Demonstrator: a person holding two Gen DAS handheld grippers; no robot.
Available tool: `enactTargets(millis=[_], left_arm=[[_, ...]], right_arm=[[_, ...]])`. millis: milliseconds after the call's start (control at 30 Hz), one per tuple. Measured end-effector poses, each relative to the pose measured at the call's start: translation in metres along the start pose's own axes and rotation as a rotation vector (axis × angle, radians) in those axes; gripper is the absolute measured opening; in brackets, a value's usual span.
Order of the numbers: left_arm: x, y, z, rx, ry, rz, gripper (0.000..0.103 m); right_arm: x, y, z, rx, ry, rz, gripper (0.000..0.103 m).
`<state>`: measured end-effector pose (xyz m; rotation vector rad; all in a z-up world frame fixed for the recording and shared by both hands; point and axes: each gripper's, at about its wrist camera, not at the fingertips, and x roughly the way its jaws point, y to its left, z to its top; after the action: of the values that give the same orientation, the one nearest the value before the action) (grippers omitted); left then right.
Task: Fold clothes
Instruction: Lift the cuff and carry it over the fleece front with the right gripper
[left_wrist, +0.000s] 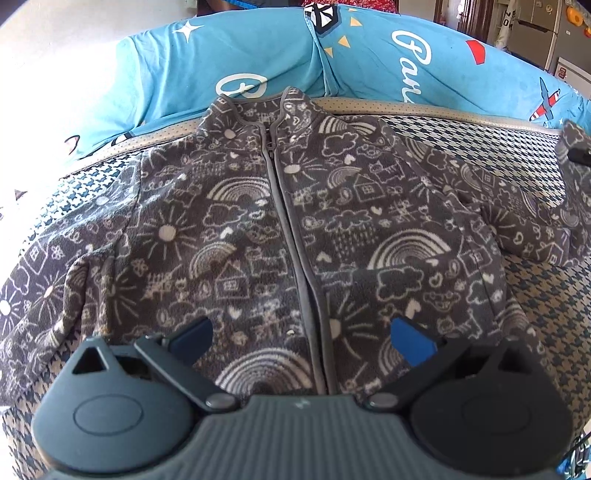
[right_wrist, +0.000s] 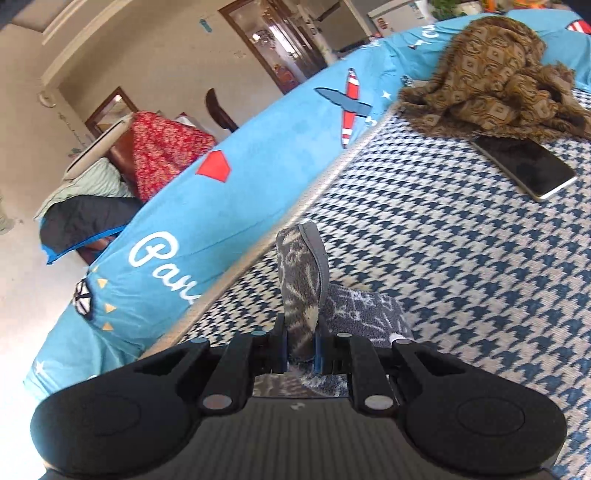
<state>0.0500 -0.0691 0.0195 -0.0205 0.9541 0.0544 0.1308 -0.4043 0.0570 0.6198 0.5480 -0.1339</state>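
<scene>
The jacket (left_wrist: 280, 236) lies flat, front up, on the mat (left_wrist: 535, 314). The left gripper (left_wrist: 301, 334) hovers wide open above the hem. The right gripper (right_wrist: 300, 350) pinches the cuff (right_wrist: 304, 291). A shallow pinch may let the cuff slip; dragging may bunch the body.

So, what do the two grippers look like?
Both look alike. The left gripper has a ribbed grey body, two rounded black lobes with oval insets, black link arms on silver pivots, and blue pads. The right gripper has the same build.
</scene>
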Motion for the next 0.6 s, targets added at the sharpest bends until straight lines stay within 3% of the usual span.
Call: enactTargets(millis=[200, 600], left_arm=[[0.000, 0.007, -0.002, -0.004, 0.004, 0.010, 0.103], [-0.001, 0.023, -0.001, -0.046, 0.003, 0.029, 0.103]], right_arm=[[0.003, 0.044, -0.016, -0.084, 0.016, 0.162, 0.014], [0.011, 0.115, -0.058, -0.227, 0.087, 0.328, 0.014]])
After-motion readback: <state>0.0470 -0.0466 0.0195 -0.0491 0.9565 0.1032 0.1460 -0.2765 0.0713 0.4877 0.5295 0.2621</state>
